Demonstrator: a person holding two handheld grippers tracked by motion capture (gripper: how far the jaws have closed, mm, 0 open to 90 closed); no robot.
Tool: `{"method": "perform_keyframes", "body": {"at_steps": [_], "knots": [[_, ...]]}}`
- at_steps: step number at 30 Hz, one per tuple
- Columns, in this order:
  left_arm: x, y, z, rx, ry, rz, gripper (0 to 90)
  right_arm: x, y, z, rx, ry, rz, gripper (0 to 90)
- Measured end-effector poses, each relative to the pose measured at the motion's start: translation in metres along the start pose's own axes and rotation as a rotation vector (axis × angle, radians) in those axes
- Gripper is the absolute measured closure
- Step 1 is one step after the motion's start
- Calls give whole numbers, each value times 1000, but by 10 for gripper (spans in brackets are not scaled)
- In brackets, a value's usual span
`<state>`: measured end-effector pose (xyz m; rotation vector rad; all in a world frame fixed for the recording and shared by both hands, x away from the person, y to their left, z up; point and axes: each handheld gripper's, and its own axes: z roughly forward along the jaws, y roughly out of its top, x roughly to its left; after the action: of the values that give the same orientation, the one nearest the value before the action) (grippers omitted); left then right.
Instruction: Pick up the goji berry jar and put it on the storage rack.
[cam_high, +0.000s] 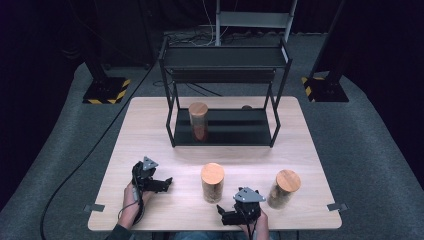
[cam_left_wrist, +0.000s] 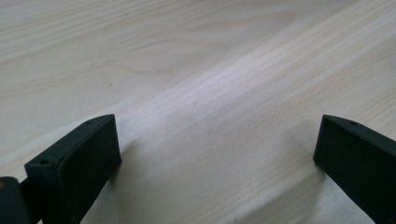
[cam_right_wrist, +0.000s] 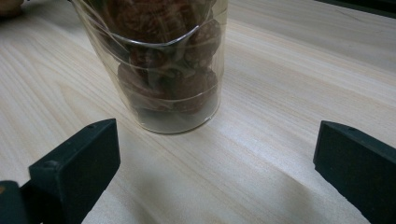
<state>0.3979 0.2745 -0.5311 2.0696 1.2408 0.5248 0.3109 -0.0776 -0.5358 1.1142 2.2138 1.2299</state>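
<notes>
Because I want to take the clear glass jar with the round wooden lid (cam_high: 212, 182) standing on the pale wooden worktop (cam_high: 150, 130), my right tongs (cam_high: 227, 214) wait wide open near it, my left tongs (cam_high: 167, 182) also open and empty.

Pale wooden table (cam_high: 150, 125) on grey carpet (cam_high: 60, 150) in a dark room.
A black two-tier metal rack (cam_high: 225, 60) stands at the table's far edge. Behind it are two black stand bases with yellow-black hazard stripes (cam_high: 106, 91) (one at each side), a light grey frame (cam_high: 255, 20), loose cables (cam_high: 192, 36) and unlit black walls (cam_high: 40, 30).
</notes>
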Motion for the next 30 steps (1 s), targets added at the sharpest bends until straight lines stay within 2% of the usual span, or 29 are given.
{"method": "perform_keyframes", "body": {"at_steps": [6,30], "knots": [[0,-3,-3,-1,16,-18,0,0,0,0,-2,-2,-3,0],[1,-3,-3,-1,18,-20,0,1,-1,-1,-14,-8,-11,0]]}}
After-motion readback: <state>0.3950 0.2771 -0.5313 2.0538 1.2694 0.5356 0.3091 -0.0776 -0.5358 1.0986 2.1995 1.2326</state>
